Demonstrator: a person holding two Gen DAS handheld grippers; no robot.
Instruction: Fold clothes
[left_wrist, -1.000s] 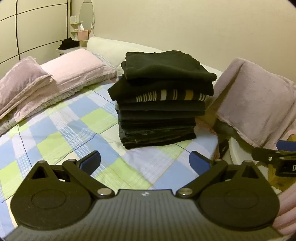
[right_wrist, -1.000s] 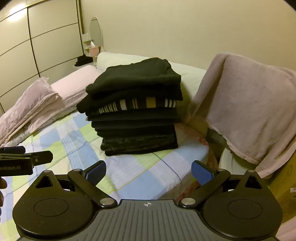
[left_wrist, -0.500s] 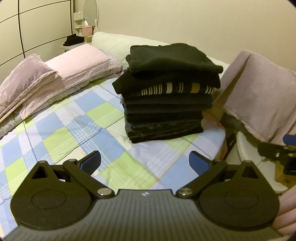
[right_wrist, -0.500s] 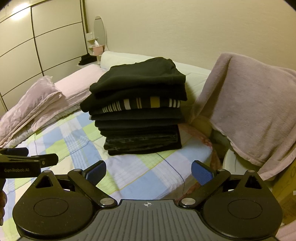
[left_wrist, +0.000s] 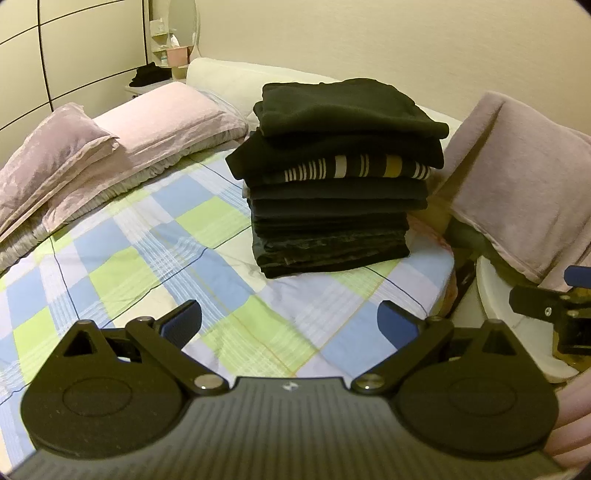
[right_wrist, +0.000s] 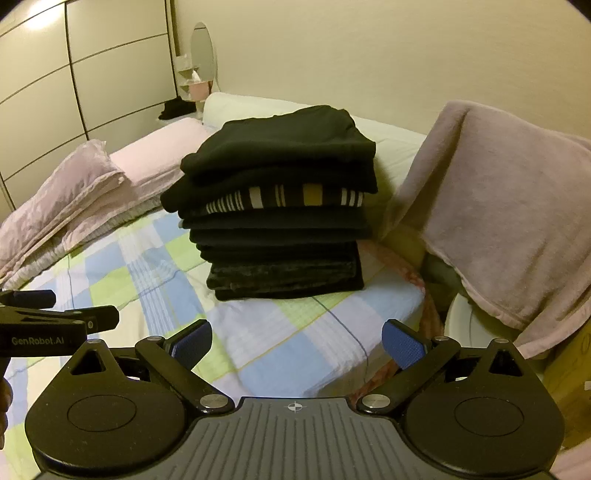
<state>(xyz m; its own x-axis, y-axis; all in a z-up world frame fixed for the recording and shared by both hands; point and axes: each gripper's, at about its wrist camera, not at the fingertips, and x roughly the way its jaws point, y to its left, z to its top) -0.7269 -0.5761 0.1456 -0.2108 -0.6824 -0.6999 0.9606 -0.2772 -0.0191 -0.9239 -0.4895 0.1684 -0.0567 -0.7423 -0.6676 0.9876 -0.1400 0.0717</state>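
Observation:
A tall stack of folded dark clothes (left_wrist: 332, 177) stands on the checked bed sheet (left_wrist: 147, 266); one layer is striped white and yellow (left_wrist: 354, 166). The stack also shows in the right wrist view (right_wrist: 280, 206). My left gripper (left_wrist: 291, 323) is open and empty, held above the sheet in front of the stack. My right gripper (right_wrist: 297, 345) is open and empty, near the bed's front corner. Each gripper shows at the edge of the other's view: the right one (left_wrist: 546, 310), the left one (right_wrist: 55, 325).
Pink pillows (left_wrist: 110, 147) lie at the left of the bed. A pink towel (left_wrist: 517, 177) hangs over something right of the stack, above a white round object (left_wrist: 509, 332). A wardrobe (right_wrist: 74, 92) and a mirror shelf (right_wrist: 199, 62) stand at the back.
Both views have shifted slightly; the stack sits a little higher and further right in the left wrist view. Both grippers stay open and empty.

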